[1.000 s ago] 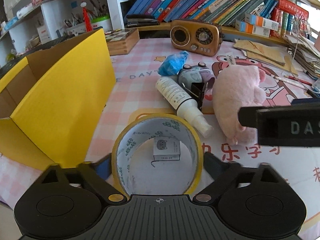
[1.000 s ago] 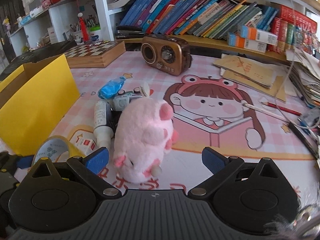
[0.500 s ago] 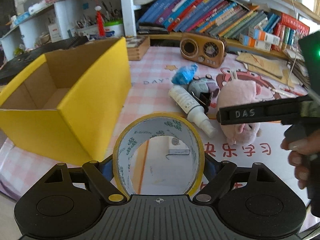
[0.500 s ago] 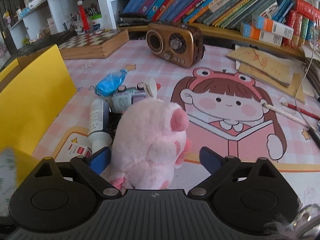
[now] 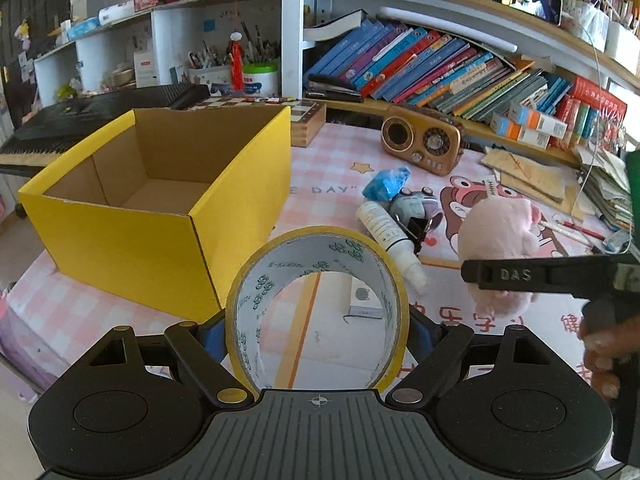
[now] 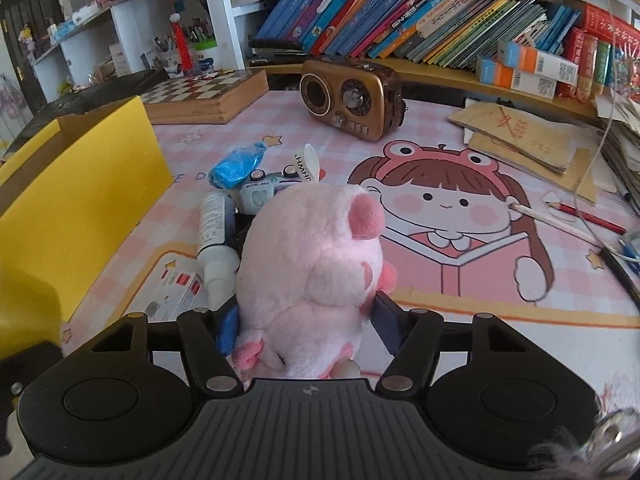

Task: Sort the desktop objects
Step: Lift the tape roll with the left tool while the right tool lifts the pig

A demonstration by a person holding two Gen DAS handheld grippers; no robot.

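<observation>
Two tongs, tape roll [image 5: 318, 308], pink plush [image 6: 310, 280]

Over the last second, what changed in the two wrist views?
The left gripper lifted the tape roll off the mat, so the inside of the yellow box now shows. The right gripper came in around the pink plush pig; its jaws are closing, pads at its sides. The spray bottle, blue bag and radio stayed put.
</observation>
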